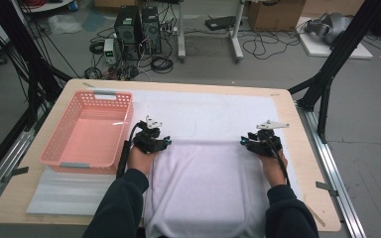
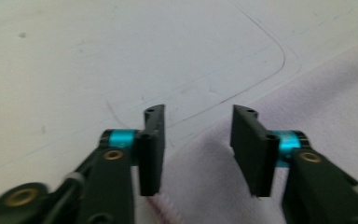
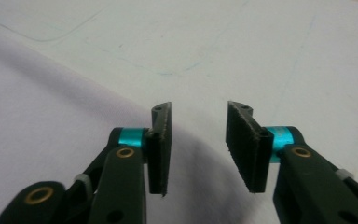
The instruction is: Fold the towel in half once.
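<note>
A white cloth (image 1: 203,188) lies spread on the worktop (image 1: 297,148), reaching from the person's edge to a straight far hem that runs crosswise, well to the right of the pink basket (image 1: 90,129). The hem is the line that matters: each hand sits at one end of it, the left gripper (image 1: 152,140) at the cloth's far-left corner, nearest the basket, and the right gripper (image 1: 263,141) at the far-right corner.

In the left gripper view the jaws stand parted with nothing pinched, the cloth's corner just under and between them. In the right gripper view the jaws also gape, released, and the cloth's edge crosses beneath them. Both corners look equally near, so a paired pinch seems likely.
</note>
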Action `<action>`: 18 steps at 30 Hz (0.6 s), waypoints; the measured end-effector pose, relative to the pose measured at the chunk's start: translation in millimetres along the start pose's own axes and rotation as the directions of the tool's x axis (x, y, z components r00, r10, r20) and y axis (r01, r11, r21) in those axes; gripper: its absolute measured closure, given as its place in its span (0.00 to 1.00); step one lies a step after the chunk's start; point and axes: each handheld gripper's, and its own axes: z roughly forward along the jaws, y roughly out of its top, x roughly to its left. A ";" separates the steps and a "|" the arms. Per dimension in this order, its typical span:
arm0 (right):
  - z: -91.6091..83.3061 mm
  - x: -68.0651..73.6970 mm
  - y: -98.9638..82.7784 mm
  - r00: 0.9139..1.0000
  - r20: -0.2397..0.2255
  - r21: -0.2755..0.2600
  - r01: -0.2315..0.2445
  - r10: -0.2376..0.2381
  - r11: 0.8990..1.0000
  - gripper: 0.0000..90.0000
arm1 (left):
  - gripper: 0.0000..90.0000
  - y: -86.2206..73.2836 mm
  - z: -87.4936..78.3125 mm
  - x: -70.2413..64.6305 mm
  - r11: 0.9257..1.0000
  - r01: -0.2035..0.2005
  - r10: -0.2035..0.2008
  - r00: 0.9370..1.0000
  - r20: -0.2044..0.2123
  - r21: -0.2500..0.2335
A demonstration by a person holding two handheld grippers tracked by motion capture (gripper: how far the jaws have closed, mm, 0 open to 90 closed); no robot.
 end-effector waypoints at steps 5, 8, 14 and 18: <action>-10.3 -6.9 -13.3 0.999 -0.035 0.063 0.029 -0.027 0.998 0.57 | 0.48 -10.7 -9.8 4.3 1.000 -0.005 0.005 1.000 -0.009 0.028; -8.7 -12.3 -20.8 1.000 -0.029 0.089 0.004 -0.001 0.996 0.52 | 0.47 -17.4 -7.9 11.3 0.998 0.042 -0.041 0.999 -0.018 0.056; -7.1 -9.7 -23.0 0.999 -0.002 0.093 0.033 -0.033 0.995 0.55 | 0.64 -22.6 -9.1 9.9 0.998 0.044 -0.044 0.999 0.006 0.047; -8.8 -4.2 -22.2 0.999 0.041 0.114 0.025 -0.029 0.993 0.58 | 0.92 -20.7 -8.9 8.6 0.995 0.074 -0.077 0.996 0.045 0.059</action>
